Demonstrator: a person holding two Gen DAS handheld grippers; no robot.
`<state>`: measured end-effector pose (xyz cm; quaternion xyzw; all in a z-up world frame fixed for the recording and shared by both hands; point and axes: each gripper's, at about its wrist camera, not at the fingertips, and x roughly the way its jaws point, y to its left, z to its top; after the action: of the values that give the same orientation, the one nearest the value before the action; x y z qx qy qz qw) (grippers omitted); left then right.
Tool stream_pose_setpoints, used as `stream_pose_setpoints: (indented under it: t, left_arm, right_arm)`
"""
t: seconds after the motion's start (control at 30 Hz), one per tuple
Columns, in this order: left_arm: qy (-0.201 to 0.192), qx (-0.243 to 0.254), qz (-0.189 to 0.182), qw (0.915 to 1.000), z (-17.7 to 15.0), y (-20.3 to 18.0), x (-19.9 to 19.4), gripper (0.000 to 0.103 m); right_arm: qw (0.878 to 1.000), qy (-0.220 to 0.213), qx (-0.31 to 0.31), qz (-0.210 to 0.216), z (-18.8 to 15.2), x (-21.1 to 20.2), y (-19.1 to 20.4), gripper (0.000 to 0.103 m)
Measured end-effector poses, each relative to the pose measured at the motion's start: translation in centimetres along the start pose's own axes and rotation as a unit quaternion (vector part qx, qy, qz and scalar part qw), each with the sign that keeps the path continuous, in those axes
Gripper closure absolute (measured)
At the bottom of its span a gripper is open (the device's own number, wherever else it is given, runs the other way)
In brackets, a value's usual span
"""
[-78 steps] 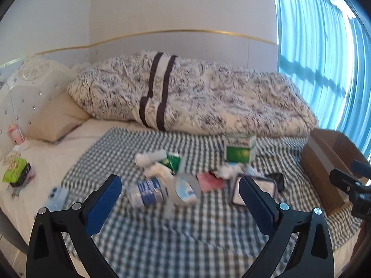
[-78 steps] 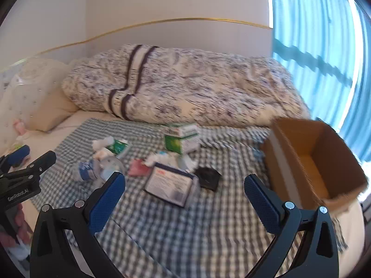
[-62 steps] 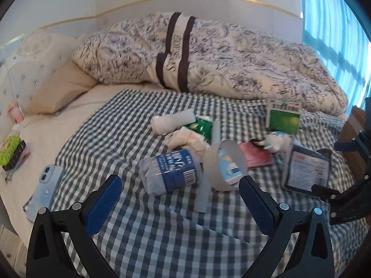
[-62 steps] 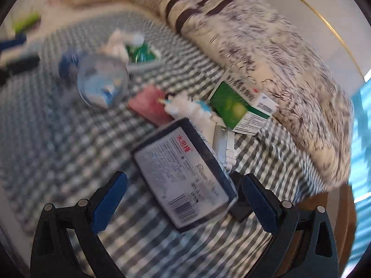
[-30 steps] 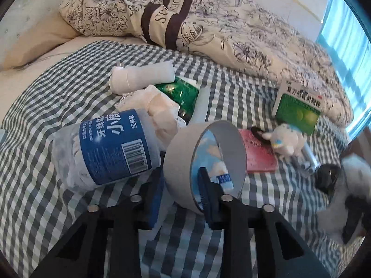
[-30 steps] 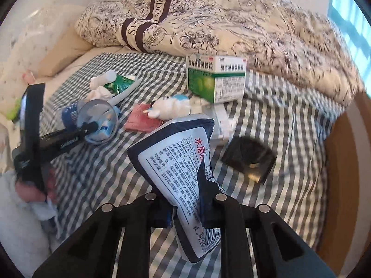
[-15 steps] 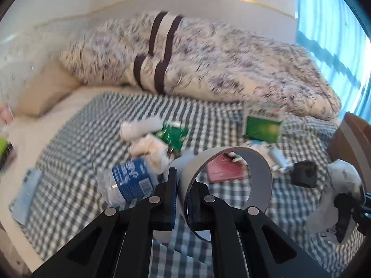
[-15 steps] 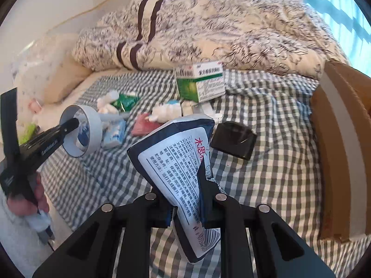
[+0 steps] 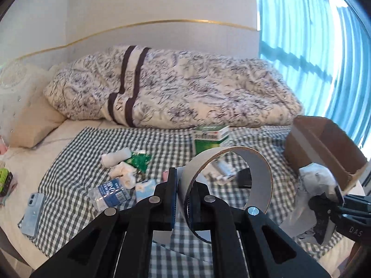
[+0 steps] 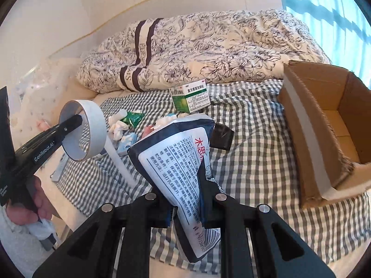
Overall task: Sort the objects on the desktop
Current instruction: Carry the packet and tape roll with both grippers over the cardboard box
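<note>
Both lifted | left gripper (image 9: 184, 193): tape roll (image 9: 252, 162) | right gripper (image 10: 185, 199): pouch (image 10: 176, 153) "木思"

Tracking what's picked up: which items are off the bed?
The tape roll in the left claw and the wipes pack in the right claw.

Both matte-black plastic two-finger grippers: left (image 9: 183, 199) w/ blue pads, silver screws; right (image 10: 185, 208) same build. "GenRobot.AI" in white on left's body.
</note>
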<state>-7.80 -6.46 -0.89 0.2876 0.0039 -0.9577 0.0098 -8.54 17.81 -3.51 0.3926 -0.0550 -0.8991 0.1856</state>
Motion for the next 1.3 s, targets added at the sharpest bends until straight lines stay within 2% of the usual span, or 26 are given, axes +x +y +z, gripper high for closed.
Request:
stream_pose_setpoints:
  t: [0.23, 0.4, 0.67, 0.77, 0.97, 1.17, 1.3]
  left_arm:
    - [-0.025, 0.033, -0.019, 0.999, 1.1, -4.2, -2.7, 0.096]
    - [-0.022, 0.042, -0.028, 0.9985, 1.7, -6.1, -2.8, 0.096]
    - [-0.042, 0.076, -0.058, 0.9945, 4.8, -11.2, -4.2, 0.096]
    - [-0.063, 0.094, -0.077, 0.9906, 7.7, -14.4, -4.7, 0.096]
    - [-0.076, 0.118, -0.148, 0.9791, 11.7, -21.9, -4.6, 0.096]
    - [-0.074, 0.139, -0.196, 0.9678, 13.1, -28.9, -3.0, 0.096]
    - [-0.057, 0.15, -0.214, 0.9635, 12.5, -33.2, -0.8, 0.096]
  right_arm:
    - [1.0, -0.024, 0.013, -0.007, 0.1, -3.1, -1.4, 0.087]
    - [0.999, -0.034, 0.02, -0.01, 0.2, -4.7, -2.7, 0.087]
    - [0.996, -0.073, 0.03, -0.029, 3.0, -8.8, -5.4, 0.087]
    - [0.994, -0.097, 0.028, -0.044, 4.8, -11.0, -6.4, 0.087]
    - [0.986, -0.138, 0.036, -0.086, 7.8, -14.7, -10.1, 0.087]
    - [0.978, -0.146, 0.061, -0.137, 9.4, -16.1, -15.9, 0.087]
    - [0.976, -0.129, 0.084, -0.156, 9.3, -15.1, -20.4, 0.087]
